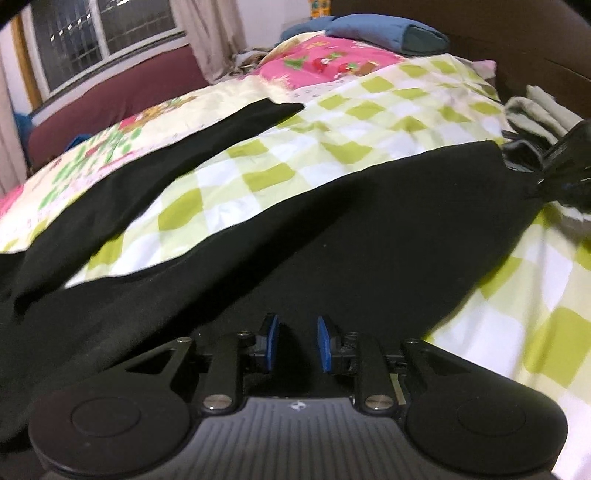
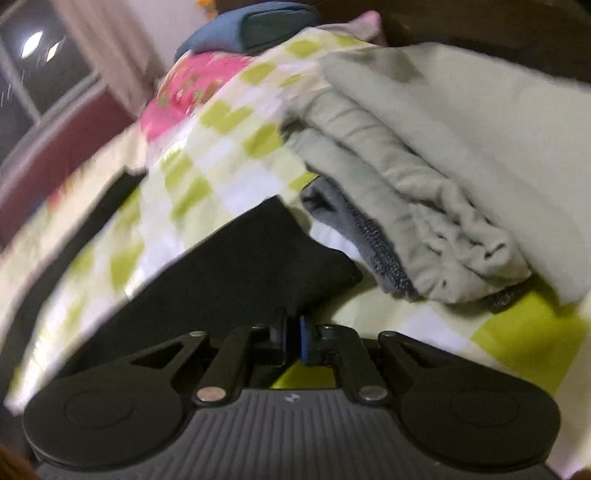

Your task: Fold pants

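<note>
Black fabric of the pants (image 1: 332,229) filled the space directly ahead of the left gripper (image 1: 297,341), whose blue-padded fingers (image 1: 325,345) stood a narrow way apart with nothing between them, hovering just over the cloth. From there the garment spread across the bed (image 1: 369,122), which was covered by a green-and-white checked sheet: one leg (image 1: 155,177) ran off toward the far left side of the bed, where it lay partly over a pink-and-cream printed quilt (image 1: 325,62), and the other, broader stretch reached toward the bed's right edge. At that right end the right gripper (image 1: 569,162) showed as a dark shape pinching a corner of the pants into a bunch. The right wrist view confirmed it (though that picture was blurred): the right gripper (image 2: 293,338) had its fingers (image 2: 304,343) closed together on a peak of the black pants (image 2: 258,251), the cloth rising out of the pinch and sloping away over the checked sheet. Just beside that gripped corner, nearer the bed's right edge, sat a pile of folded pale grey-green clothes (image 2: 443,155) with a darker grey knitted piece (image 2: 369,236) tucked under it. A blue pillow (image 1: 376,31) lay at the far end of the bed, and a window (image 1: 99,33) with a maroon surface (image 1: 122,99) below it stood beyond the bed's left side.
</note>
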